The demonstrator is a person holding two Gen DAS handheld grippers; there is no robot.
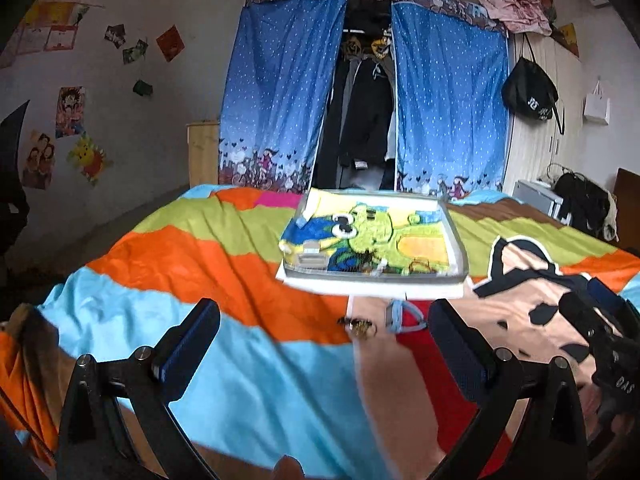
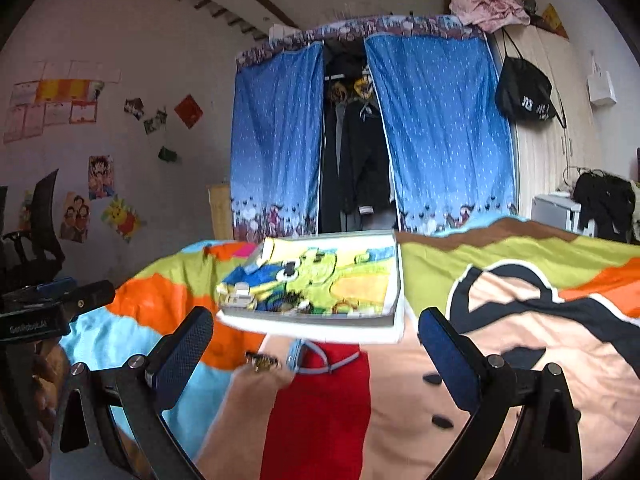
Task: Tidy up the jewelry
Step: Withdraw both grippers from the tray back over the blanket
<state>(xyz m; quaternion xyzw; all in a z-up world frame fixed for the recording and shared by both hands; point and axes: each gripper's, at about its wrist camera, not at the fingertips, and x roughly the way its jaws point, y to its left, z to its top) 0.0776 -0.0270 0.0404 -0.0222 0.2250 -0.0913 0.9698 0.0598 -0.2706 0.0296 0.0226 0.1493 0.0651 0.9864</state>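
Observation:
A clear-walled tray (image 1: pixel 456 236) lined with a green cartoon towel sits on a white base on the bed; it also shows in the right wrist view (image 2: pixel 394 312). Small dark and gold jewelry pieces (image 1: pixel 366 262) lie along its near edge. A gold jewelry piece (image 1: pixel 360 326) lies loose on the quilt in front of the tray, also seen in the right wrist view (image 2: pixel 262 361). A light blue band (image 1: pixel 394 316) lies beside it. My left gripper (image 1: pixel 324 344) is open and empty, short of the loose piece. My right gripper (image 2: pixel 316 350) is open and empty above the quilt.
A colourful cartoon quilt (image 1: pixel 200 260) covers the bed. Behind it stands a wardrobe with blue curtains (image 1: pixel 280 100). A black bag (image 1: pixel 528 92) hangs on a cupboard at right. The right gripper's body (image 1: pixel 608 340) shows at the left view's right edge.

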